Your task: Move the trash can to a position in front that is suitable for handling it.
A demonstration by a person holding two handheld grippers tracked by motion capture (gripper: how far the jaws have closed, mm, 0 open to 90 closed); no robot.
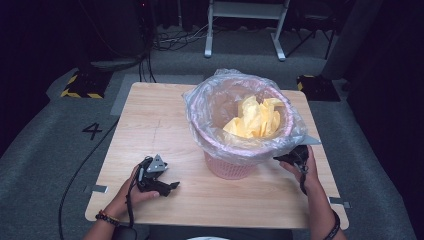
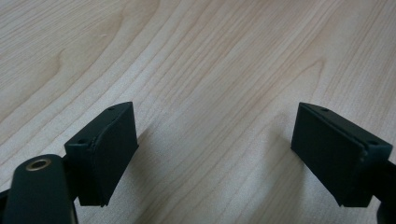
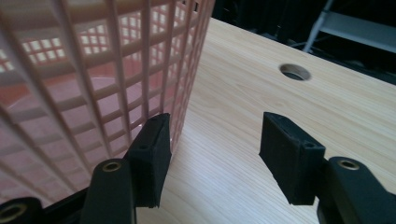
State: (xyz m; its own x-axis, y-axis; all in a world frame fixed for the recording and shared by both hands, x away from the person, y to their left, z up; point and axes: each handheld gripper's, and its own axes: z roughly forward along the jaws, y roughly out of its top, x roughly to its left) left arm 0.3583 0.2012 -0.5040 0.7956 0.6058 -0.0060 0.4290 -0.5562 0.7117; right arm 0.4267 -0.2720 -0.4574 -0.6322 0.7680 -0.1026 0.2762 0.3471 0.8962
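My right gripper (image 3: 212,154), jaws apart and empty, sits beside the pink lattice wastebasket (image 1: 231,167) at its four o'clock. My left gripper (image 2: 215,154) rests wide open at its eight o'clock, on the wooden table (image 1: 150,125).

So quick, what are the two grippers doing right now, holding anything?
Left gripper: open, holding nothing, over bare table.
Right gripper: open, holding nothing; one jaw sits right beside the pink basket.
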